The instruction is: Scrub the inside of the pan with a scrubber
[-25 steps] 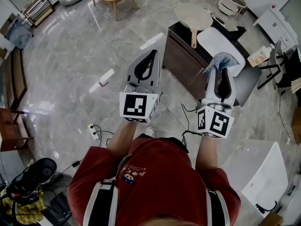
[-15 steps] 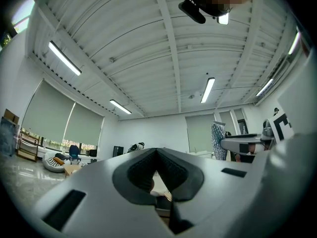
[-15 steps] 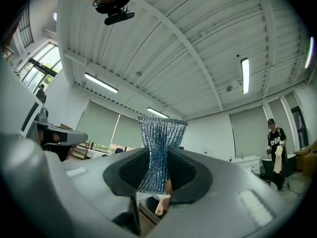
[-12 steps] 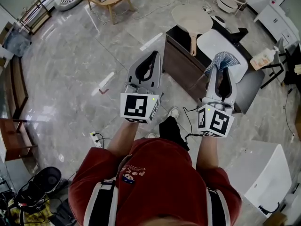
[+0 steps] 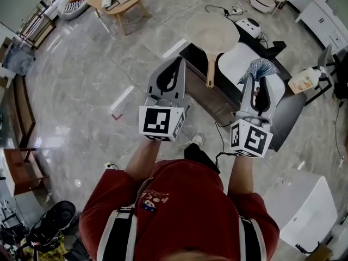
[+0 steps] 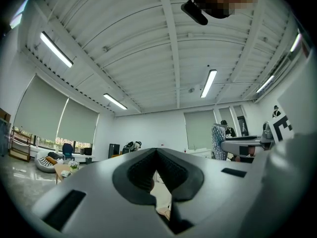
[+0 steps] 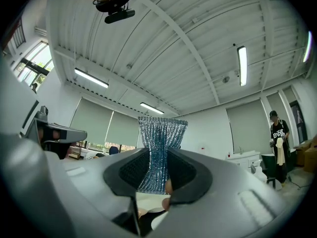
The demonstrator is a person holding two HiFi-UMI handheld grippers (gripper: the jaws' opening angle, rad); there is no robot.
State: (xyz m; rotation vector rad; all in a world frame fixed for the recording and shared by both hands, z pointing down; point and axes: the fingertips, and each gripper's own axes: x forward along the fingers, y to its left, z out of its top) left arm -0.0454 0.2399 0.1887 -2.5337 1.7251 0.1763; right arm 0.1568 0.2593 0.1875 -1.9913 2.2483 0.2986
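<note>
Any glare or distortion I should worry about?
Head view: fisheye bending, glare patches on the glossy grey marble floor; beige frying pan reads clearly. Left gripper view: dark round vignette, bright ceiling strip light, shut left gripper soft up close. Right gripper view: same vignette; right gripper clamps the glittery silver-blue scrubber, sharp.

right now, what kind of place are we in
Likely a big office or studio hall furnished like a home: ceiling strip lights, a polished stone floor, a low wooden coffee table.
</note>
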